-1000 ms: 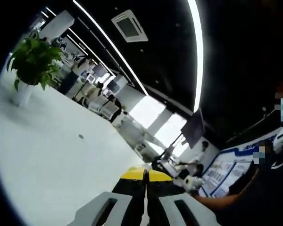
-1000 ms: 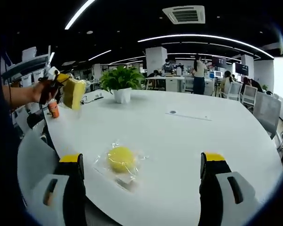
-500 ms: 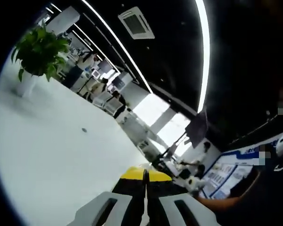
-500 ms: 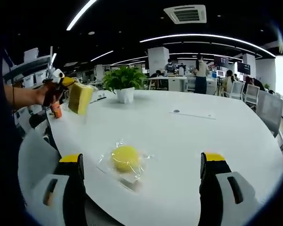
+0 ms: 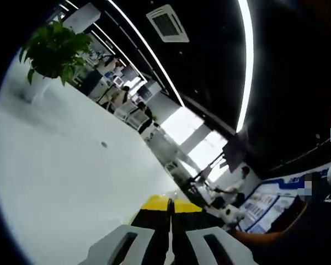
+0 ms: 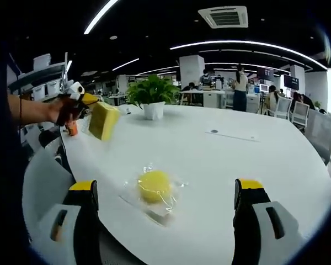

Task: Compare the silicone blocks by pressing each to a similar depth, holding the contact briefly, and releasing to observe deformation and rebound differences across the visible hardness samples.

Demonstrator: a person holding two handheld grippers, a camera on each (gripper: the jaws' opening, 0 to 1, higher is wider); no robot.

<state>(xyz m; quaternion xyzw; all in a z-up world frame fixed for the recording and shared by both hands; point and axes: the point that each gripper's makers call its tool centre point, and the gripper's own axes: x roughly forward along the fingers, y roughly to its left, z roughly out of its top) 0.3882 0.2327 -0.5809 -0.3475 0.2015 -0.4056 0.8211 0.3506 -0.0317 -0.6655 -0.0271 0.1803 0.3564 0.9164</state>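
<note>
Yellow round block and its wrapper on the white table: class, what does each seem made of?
Yellow round block: probably soft silicone or foam, matte, with no glare. Wrapper: thin clear plastic film, crinkled and glinting. White table: smooth, slightly glossy top; material unclear.

In the right gripper view, the left gripper (image 6: 87,100), its jaws pinched on a yellow block (image 6: 103,121), now sits further in over the white table (image 6: 248,160) and lower than a second ago, nearer the round yellow block in its clear wrapper (image 6: 154,185). The left gripper view now takes in more table, with the potted plant (image 5: 51,52) higher up.
</note>
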